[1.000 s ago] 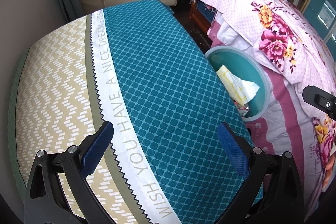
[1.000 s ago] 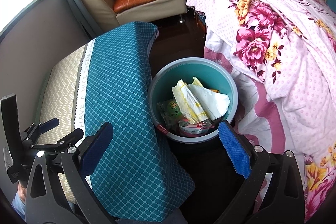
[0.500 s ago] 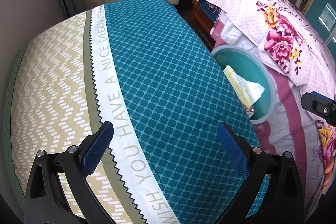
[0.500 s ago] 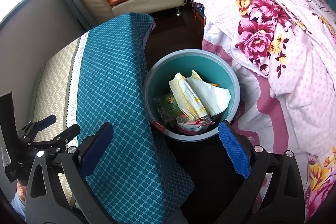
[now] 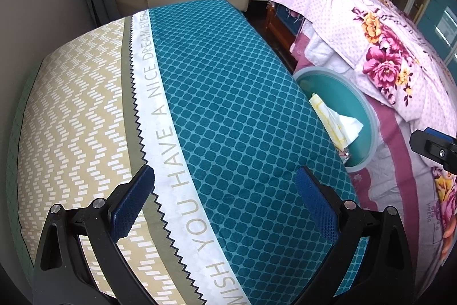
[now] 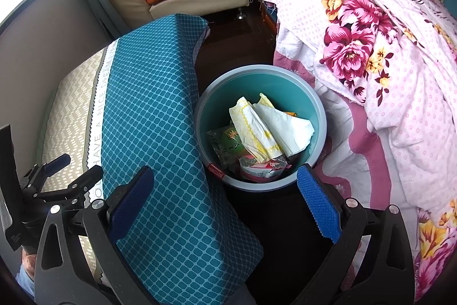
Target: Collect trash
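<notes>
- Your right gripper [image 6: 225, 199] hangs above the floor gap with its jaws spread wide and nothing between them; the teal bin [image 6: 320, 116] sits just ahead of it.
- Your left gripper [image 5: 225, 202] hovers over the patterned cushion [image 5: 234, 119], jaws likewise spread and holding nothing.
- The trash is in the bin, which stands on the dark floor [image 6: 234, 42] between the cushion's right edge and the hanging edge of the floral bedspread [image 6: 371, 47], close against both.
- In the bin you have a crumpled white-and-yellow paper [image 6: 268, 127] on top, a green packet [image 6: 228, 142] toward the cushion side, and a silver-and-red wrapper [image 6: 262, 167] at the near rim.
- The paper's long axis runs from the far-left of the bin toward the near-right — its pointed white corner aims at the bedspread side.
- Judging by this, collection looks mostly done — no loose trash shows on the cushion top or on the visible floor.
- What may remain is out of view; the floor under your right gripper is too dark to check.
</notes>
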`<move>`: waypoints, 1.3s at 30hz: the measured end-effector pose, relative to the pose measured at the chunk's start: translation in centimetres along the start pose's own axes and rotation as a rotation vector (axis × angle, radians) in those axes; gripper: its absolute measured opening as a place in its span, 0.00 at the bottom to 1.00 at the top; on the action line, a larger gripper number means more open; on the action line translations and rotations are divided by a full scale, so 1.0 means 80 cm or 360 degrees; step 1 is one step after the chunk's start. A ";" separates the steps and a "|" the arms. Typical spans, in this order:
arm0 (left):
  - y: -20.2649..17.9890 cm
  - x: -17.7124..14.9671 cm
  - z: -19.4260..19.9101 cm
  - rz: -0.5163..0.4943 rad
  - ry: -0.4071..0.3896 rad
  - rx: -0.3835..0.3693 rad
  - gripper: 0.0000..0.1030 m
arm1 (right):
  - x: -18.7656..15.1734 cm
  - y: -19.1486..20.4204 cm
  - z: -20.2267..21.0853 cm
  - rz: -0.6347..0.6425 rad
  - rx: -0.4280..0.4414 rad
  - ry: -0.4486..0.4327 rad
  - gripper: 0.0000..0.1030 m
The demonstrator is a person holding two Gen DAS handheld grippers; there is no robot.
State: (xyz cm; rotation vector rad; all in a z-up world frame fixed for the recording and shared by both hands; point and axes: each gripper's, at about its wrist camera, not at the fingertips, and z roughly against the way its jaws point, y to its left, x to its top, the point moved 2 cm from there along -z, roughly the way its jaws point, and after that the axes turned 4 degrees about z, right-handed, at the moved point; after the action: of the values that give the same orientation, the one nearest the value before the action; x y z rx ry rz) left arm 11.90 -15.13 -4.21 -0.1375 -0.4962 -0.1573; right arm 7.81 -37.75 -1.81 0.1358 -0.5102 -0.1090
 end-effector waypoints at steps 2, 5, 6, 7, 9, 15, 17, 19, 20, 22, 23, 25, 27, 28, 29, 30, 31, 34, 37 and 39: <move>0.001 0.000 0.002 0.0004 -0.0002 -0.0002 0.96 | 0.000 0.001 0.001 0.0003 -0.0001 -0.0001 0.93; 0.003 -0.002 0.004 0.0012 -0.0004 -0.0009 0.96 | 0.000 0.003 0.004 0.0009 -0.0002 -0.0001 0.93; 0.003 -0.002 0.005 0.0015 -0.0005 -0.0011 0.96 | -0.001 0.003 0.004 0.0008 -0.0002 -0.0002 0.93; 0.004 -0.003 0.006 0.0017 -0.0006 -0.0013 0.96 | -0.001 0.003 0.005 0.0013 -0.0004 -0.0006 0.93; 0.003 -0.003 0.008 0.0016 -0.0009 -0.0012 0.96 | -0.002 0.005 0.007 0.0018 -0.0005 -0.0008 0.93; 0.005 -0.005 0.014 0.0025 -0.0020 -0.0010 0.96 | -0.004 0.008 0.012 0.0025 -0.0006 -0.0010 0.93; 0.007 -0.005 0.016 0.0029 -0.0022 -0.0009 0.96 | -0.004 0.008 0.012 0.0025 -0.0006 -0.0011 0.93; 0.007 -0.006 0.018 0.0031 -0.0026 -0.0010 0.96 | -0.004 0.008 0.011 0.0026 -0.0009 -0.0013 0.93; 0.007 -0.005 0.018 0.0031 -0.0028 -0.0010 0.96 | -0.004 0.008 0.011 0.0025 -0.0010 -0.0013 0.93; 0.007 -0.006 0.020 0.0031 -0.0030 -0.0011 0.96 | -0.005 0.009 0.014 0.0027 -0.0013 -0.0015 0.93; 0.006 -0.007 0.021 0.0030 -0.0031 -0.0011 0.96 | -0.006 0.009 0.015 0.0029 -0.0014 -0.0018 0.93; 0.005 -0.007 0.022 0.0026 -0.0034 -0.0013 0.96 | -0.007 0.011 0.018 0.0032 -0.0017 -0.0020 0.93; 0.004 -0.008 0.024 0.0021 -0.0040 -0.0011 0.96 | -0.008 0.011 0.019 0.0036 -0.0022 -0.0022 0.93; 0.004 -0.008 0.025 0.0019 -0.0043 -0.0010 0.96 | -0.008 0.012 0.021 0.0040 -0.0027 -0.0023 0.93; 0.003 -0.009 0.026 0.0017 -0.0045 -0.0010 0.96 | -0.008 0.012 0.021 0.0041 -0.0029 -0.0023 0.93; 0.003 -0.009 0.026 0.0016 -0.0046 -0.0011 0.96 | -0.008 0.012 0.021 0.0043 -0.0031 -0.0023 0.93; 0.002 -0.009 0.026 0.0016 -0.0047 -0.0011 0.96 | -0.008 0.013 0.022 0.0044 -0.0033 -0.0023 0.93; 0.002 -0.010 0.027 0.0018 -0.0048 -0.0014 0.96 | -0.009 0.013 0.024 0.0050 -0.0038 -0.0026 0.93; 0.001 -0.012 0.029 0.0018 -0.0048 -0.0014 0.96 | -0.010 0.014 0.025 0.0057 -0.0045 -0.0032 0.93; 0.001 -0.012 0.030 0.0017 -0.0052 -0.0013 0.96 | -0.011 0.014 0.027 0.0056 -0.0046 -0.0034 0.93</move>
State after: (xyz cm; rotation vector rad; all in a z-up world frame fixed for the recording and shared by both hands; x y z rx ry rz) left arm 9.95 -14.56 -2.56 -0.1508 -0.5275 -0.1469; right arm 6.02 -36.75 -0.18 0.0973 -0.5320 -0.0834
